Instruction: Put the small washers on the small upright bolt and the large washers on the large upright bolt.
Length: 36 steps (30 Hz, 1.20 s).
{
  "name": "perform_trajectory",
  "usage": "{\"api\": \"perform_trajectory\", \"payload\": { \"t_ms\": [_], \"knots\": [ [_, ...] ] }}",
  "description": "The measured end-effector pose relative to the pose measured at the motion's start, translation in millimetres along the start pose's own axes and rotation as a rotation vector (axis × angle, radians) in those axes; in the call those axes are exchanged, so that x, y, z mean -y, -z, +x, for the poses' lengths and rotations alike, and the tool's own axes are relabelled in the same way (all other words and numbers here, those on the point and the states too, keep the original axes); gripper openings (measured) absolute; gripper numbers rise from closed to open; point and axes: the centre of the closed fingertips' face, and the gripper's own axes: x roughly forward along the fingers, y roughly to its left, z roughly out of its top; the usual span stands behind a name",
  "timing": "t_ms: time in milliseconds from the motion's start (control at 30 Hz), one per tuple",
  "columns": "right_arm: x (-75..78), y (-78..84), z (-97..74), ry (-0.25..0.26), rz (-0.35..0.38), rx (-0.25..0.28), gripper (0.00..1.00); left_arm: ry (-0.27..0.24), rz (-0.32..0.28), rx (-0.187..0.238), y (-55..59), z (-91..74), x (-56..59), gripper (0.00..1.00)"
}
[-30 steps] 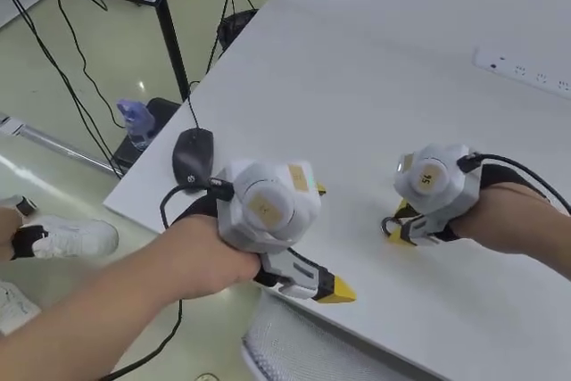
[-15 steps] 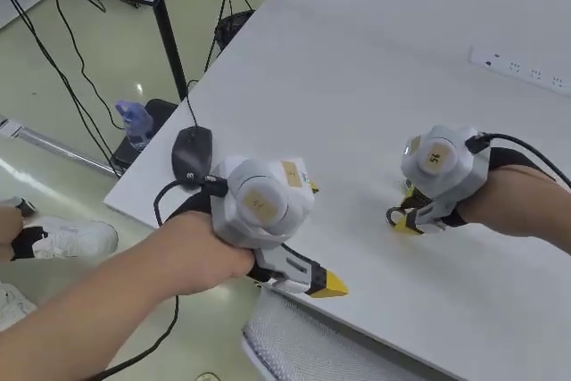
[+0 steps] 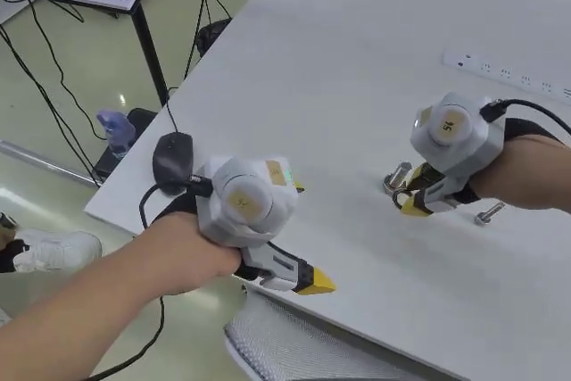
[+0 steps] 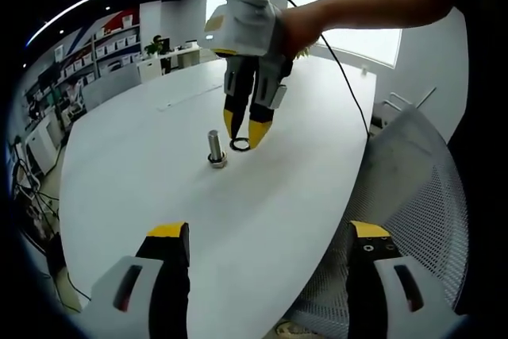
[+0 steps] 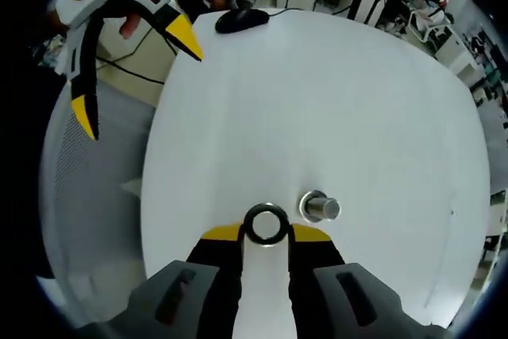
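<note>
My right gripper [image 3: 412,202] is shut on a dark metal washer [image 5: 266,224], gripped by its rim between the yellow tips and hanging just above the white table [image 3: 357,60]. A silver bolt [image 5: 319,207] stands upright on its head right beside the washer; the same upright bolt [image 3: 399,176] is just left of that gripper. In the left gripper view the right gripper [image 4: 246,129] hangs with the washer [image 4: 240,144] next to the bolt [image 4: 215,148]. My left gripper [image 3: 308,236] stands open and holds nothing, near the table's front edge.
A second bolt [image 3: 489,214] lies on its side just right of the right gripper. A black mouse [image 3: 172,156] sits at the table's left corner and a white power strip [image 3: 508,78] at the far right. A mesh chair [image 3: 294,345] stands below the front edge.
The right gripper has carried the washer up and to the right, beside the upright bolt. The left gripper has stayed open at the front edge. The head camera has shifted.
</note>
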Motion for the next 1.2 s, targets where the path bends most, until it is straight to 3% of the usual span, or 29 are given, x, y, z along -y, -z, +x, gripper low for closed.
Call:
{"api": "perform_trajectory", "payload": {
  "t_ms": [400, 833, 1200],
  "knots": [
    [30.2, 7.7, -20.7, 0.050, 0.035, 0.009, 0.21, 0.000, 0.012, -0.004, -5.7, 2.5, -2.4, 0.81],
    [49.4, -2.6, -11.8, 0.074, 0.061, 0.026, 0.21, 0.002, 0.012, -0.019, -0.6, 0.8, -4.6, 0.81],
    [54.8, -10.7, -0.5, 0.071, 0.049, 0.020, 0.21, 0.001, 0.001, -0.024, 1.3, -0.3, -6.2, 0.80]
  ]
}}
